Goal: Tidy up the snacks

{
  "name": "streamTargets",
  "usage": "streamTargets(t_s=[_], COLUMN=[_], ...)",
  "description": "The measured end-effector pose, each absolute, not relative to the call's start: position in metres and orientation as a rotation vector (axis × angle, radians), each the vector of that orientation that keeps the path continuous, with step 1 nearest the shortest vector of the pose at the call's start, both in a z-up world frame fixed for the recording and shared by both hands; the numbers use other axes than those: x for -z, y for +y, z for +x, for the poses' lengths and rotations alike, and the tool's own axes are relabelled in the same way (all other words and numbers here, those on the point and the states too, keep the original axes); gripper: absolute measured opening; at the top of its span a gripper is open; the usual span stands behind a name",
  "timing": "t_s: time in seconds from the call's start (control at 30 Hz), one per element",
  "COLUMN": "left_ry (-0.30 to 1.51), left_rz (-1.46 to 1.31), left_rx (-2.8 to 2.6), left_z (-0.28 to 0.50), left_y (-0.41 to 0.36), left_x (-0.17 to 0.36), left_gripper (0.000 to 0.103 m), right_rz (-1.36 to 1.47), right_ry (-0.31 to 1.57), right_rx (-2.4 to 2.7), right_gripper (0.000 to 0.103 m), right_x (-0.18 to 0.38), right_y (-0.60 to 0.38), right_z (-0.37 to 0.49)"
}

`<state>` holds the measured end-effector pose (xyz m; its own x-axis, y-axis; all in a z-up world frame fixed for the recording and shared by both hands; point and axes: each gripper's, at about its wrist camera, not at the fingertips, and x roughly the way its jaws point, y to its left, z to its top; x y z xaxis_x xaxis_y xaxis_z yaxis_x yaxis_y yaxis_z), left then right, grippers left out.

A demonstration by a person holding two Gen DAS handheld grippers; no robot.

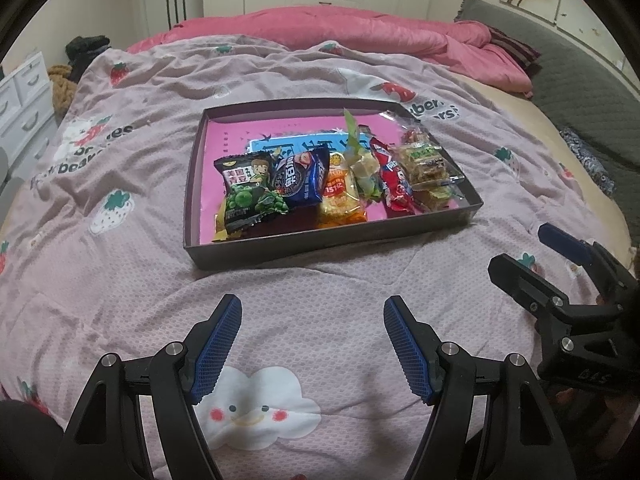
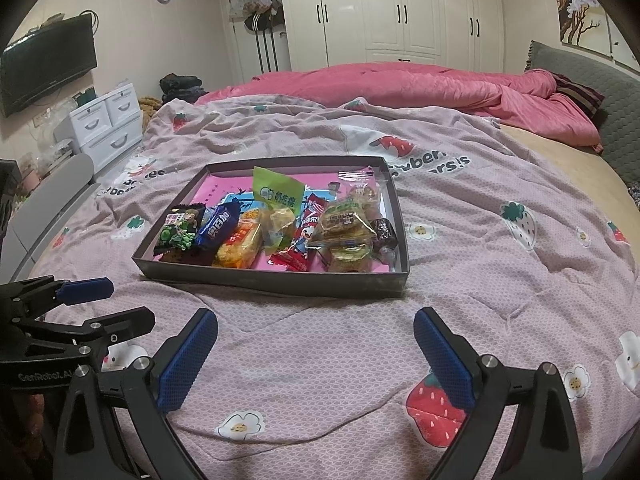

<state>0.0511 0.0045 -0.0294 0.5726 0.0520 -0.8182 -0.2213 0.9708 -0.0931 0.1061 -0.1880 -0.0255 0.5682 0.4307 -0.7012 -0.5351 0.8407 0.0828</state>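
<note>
Spread jaws before snack-filled tray (image 1: 256, 254)

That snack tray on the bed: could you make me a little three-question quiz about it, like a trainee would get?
1. True or false: both grippers, left and right, are open and hold nothing.
2. Which packet lies at the tray's left end? A) green pea packet B) red packet C) blue cookie packet
3. Fill in: the tray rests on a ____ printed quilt.

Key: 1 true; 2 A; 3 strawberry.
</note>
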Motion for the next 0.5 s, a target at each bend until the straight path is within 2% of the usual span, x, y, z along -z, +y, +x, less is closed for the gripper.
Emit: streamTargets(t_s=[0.4, 0.5], left_ry=[0.931, 0.878], left_rz=[-0.259, -0.283], left_rx=[-0.242, -0.271], left_z=[0.056, 0.057], left_y=[0.028, 0.046], left_x=[0.033, 0.027], left_gripper=[0.075, 0.075], right_rz=[-0.154, -0.128], right_ry=[0.783, 0.786], right_rx=[-0.552, -0.536], right_gripper=[0.099, 0.099], right_x=[0.029, 0.030], right_y=[-0.185, -0.189], right_z=[0.112, 0.123])
